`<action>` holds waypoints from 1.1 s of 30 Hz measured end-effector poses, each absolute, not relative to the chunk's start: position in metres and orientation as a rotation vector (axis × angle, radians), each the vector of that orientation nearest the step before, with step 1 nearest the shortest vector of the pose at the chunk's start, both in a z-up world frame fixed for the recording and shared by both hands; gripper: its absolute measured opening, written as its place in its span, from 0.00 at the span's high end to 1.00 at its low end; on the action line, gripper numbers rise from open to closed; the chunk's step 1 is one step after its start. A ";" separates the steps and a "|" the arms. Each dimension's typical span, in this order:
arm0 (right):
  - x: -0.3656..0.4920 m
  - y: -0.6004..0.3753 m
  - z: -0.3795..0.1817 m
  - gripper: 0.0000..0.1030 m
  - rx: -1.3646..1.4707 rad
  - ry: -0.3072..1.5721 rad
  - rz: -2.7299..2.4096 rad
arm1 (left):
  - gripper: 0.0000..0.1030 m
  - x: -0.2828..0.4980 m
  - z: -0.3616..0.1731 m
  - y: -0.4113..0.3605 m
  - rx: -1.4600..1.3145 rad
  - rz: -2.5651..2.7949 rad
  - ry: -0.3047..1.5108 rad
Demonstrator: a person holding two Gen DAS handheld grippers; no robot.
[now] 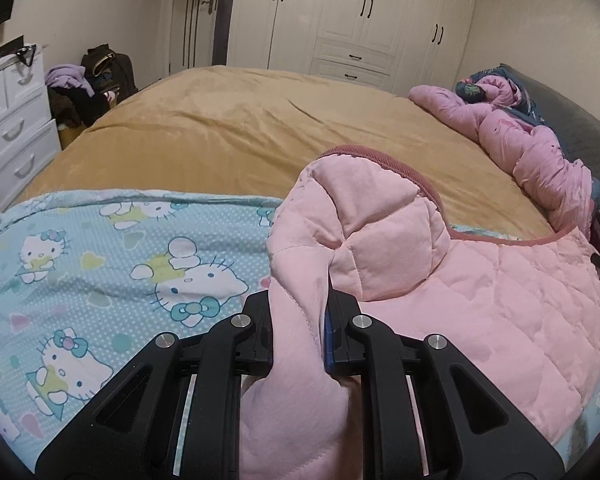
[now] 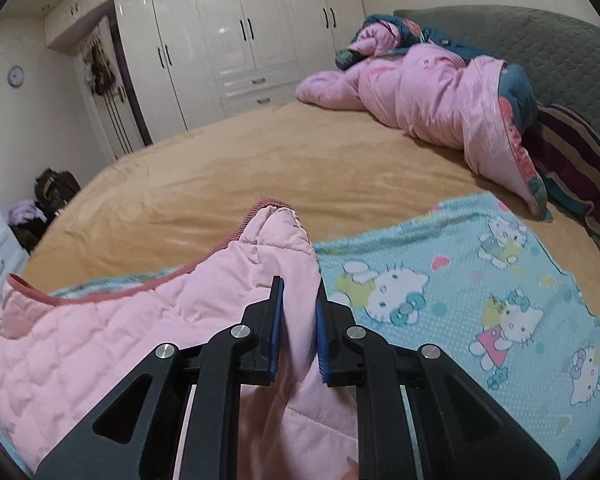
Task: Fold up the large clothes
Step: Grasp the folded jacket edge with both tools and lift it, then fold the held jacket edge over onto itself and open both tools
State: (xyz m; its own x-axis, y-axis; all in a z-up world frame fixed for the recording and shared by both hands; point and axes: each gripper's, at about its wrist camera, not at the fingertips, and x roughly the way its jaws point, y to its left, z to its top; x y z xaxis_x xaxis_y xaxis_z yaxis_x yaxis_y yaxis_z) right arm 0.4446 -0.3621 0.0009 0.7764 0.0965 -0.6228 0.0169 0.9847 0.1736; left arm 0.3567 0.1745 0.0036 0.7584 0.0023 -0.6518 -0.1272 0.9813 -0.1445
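One bed, two grippers, one pink garment between them

Counted across both wrist views: one pale pink quilted jacket [image 1: 440, 280], one blue cartoon-cat sheet [image 1: 100, 264], one tan bedspread [image 1: 240, 128], one crumpled pink duvet [image 2: 420, 92], one striped pillow [image 2: 580, 168] and one grey headboard [image 2: 540, 44]. Two grippers appear, the left gripper [image 1: 298, 320] and the right gripper [image 2: 298, 320], each with two fingers. Also one white wardrobe [image 1: 360, 20], one white drawer unit [image 1: 12, 120], one round wall clock [image 2: 15, 76] and one heap of dark bags and clothes [image 1: 92, 80].
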 end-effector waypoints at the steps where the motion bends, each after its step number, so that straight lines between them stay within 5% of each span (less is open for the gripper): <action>1: 0.446 -0.362 -0.005 0.87 0.172 0.696 0.033 | 0.91 0.357 0.002 0.174 -0.186 0.072 0.712; 17: 0.458 -0.355 -0.064 0.85 0.084 0.862 -0.045 | 0.83 0.362 -0.033 0.180 -0.216 0.119 0.803; 26: 0.460 -0.354 -0.068 0.76 0.037 0.924 -0.061 | 0.76 0.360 -0.034 0.179 -0.199 0.135 0.834; 30: 0.450 -0.365 -0.059 0.38 0.069 0.930 -0.089 | 0.64 0.356 -0.029 0.177 -0.185 0.135 0.842; 33: 0.437 -0.376 -0.048 0.28 0.141 0.910 -0.050 | 0.46 0.351 -0.024 0.174 -0.180 0.138 0.840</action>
State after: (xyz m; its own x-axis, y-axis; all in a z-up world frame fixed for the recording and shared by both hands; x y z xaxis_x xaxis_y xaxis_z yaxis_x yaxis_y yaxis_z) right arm 0.4368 -0.3756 -0.0476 0.6137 0.0162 -0.7894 0.1029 0.9896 0.1003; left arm 0.3511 0.1744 -0.0237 0.6597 0.0500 -0.7499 -0.1922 0.9758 -0.1039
